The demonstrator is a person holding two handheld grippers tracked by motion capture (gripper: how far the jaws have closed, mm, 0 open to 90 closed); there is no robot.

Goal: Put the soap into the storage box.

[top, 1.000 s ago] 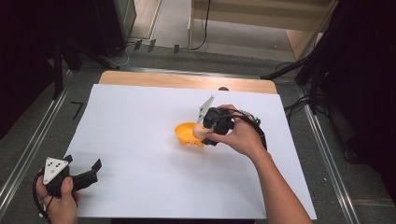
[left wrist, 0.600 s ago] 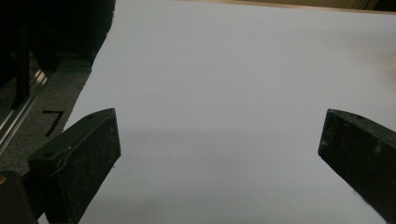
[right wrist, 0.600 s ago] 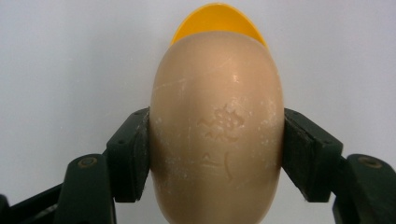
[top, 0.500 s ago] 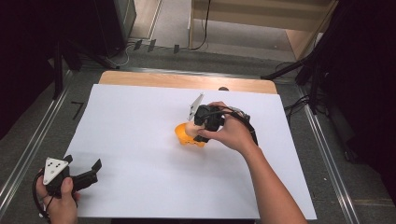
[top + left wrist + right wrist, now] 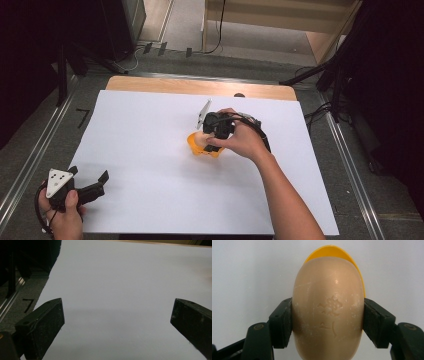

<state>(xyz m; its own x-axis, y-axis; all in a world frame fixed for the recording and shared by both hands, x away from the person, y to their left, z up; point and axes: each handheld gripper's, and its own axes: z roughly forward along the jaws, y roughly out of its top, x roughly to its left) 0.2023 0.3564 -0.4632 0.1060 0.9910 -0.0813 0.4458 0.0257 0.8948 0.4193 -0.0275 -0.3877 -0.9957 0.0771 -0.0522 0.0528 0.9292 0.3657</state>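
Note:
A tan oval bar of soap (image 5: 328, 310) with a stamped mark is clamped between the jaws of my right gripper (image 5: 328, 322), which is shut on its two sides. Behind the soap shows the rim of a yellow dish (image 5: 337, 251). In the high view the right gripper (image 5: 209, 142) hangs over the yellow dish (image 5: 196, 146) near the middle of the white sheet (image 5: 150, 150), the soap (image 5: 202, 140) just above it. My left gripper (image 5: 90, 182) rests at the near left corner, open, with nothing between its jaws; its own view shows its pads (image 5: 45, 322) wide apart over bare sheet.
The white sheet covers a wooden table (image 5: 200, 87) whose far edge shows bare. Metal rails (image 5: 35, 150) run along both sides of the table. Cables and dark stands (image 5: 325, 75) lie on the floor beyond.
My right gripper with the soap has shifted a little left and nearer over the yellow dish. The left gripper has stayed in place.

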